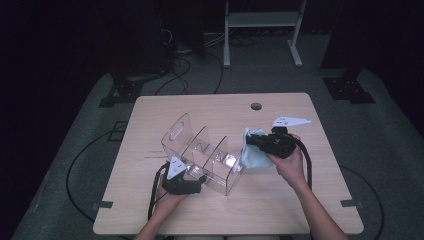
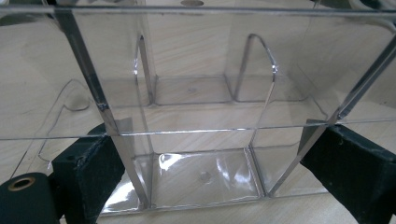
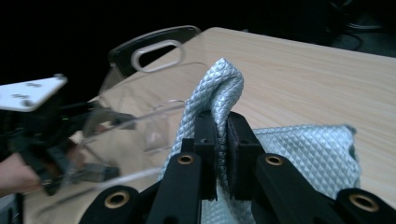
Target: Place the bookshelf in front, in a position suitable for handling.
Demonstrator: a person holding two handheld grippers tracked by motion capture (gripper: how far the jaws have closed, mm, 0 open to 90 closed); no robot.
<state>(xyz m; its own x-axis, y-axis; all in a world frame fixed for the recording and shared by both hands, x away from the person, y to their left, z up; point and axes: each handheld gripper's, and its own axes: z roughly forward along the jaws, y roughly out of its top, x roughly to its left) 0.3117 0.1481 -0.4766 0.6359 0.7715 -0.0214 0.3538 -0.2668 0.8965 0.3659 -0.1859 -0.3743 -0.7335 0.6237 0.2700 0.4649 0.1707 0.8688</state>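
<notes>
Cloth (image 3: 219, 88) was pinched in the right gripper (image 3: 220, 140) at the organizer's (image 1: 200, 155) 3 o'clock; left gripper (image 2: 205, 172) probably clamped its wall. Loose grip could've dropped the cloth, or tipped the organizer.

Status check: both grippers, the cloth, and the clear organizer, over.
Left gripper braced on the clear organizer. Right gripper shut on the light blue cloth, beside the organizer. Nothing in the way.

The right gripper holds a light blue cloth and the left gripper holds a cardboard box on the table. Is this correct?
Not quite. The left gripper holds a clear plastic organizer with dividers, not a cardboard box; the left gripper view shows it. The right gripper does hold the light blue cloth.
</notes>
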